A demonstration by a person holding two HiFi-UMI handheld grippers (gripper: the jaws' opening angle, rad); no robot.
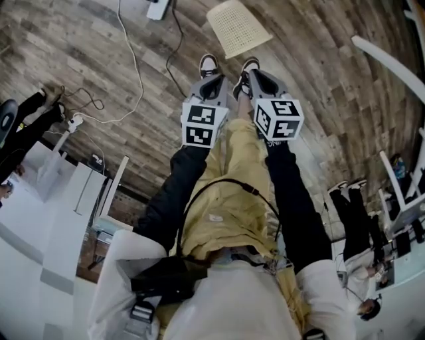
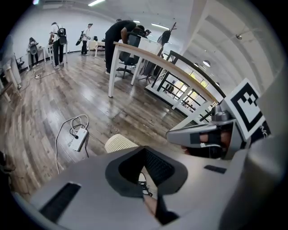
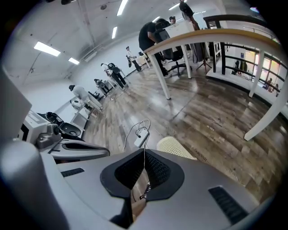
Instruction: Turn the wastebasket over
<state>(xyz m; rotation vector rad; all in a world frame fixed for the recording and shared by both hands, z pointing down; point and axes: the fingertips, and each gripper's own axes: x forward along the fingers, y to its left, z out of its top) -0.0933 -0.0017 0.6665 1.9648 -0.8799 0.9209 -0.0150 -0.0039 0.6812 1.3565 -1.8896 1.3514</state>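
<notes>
Surface: wood-plank floor point(image 1: 345, 86), grey-brown, with a white cable point(image 1: 133, 66) trailing across it to a power strip point(image 1: 158, 8).
Room: open office. White desks point(image 1: 66, 192) stood at the left of the head view, and a long wood-topped table point(image 2: 148, 56) on white legs stood further off. People point(image 2: 56, 36) stood at the far wall.
Wastebasket location: the cream mesh wastebasket point(image 1: 238, 28) was on the floor just beyond the wearer's shoes point(image 1: 209, 64), near the power strip and apart from both grippers.
Left gripper: the left gripper point(image 2: 146, 155) had its pads together, with nothing between them.
Right gripper: the right gripper point(image 3: 144, 155) had its pads closed to a thin seam and held nothing.
Hidden or cut off: in both gripper views the grey gripper body covered the lower part of the wastebasket, so only a rounded mesh crown showed. The power strip was clipped by the top edge of the head view. No view showed the wastebasket's mouth.
Hard to make out: whether the wastebasket lay on its side or stood mouth-down — could not be determined.
Orientation: in the head view the narrower end pointed away from the wearer, and the wider, rimmed end faced the shoes.
Long axis: it ran away from the wearer — angled slightly left in the head view.
</notes>
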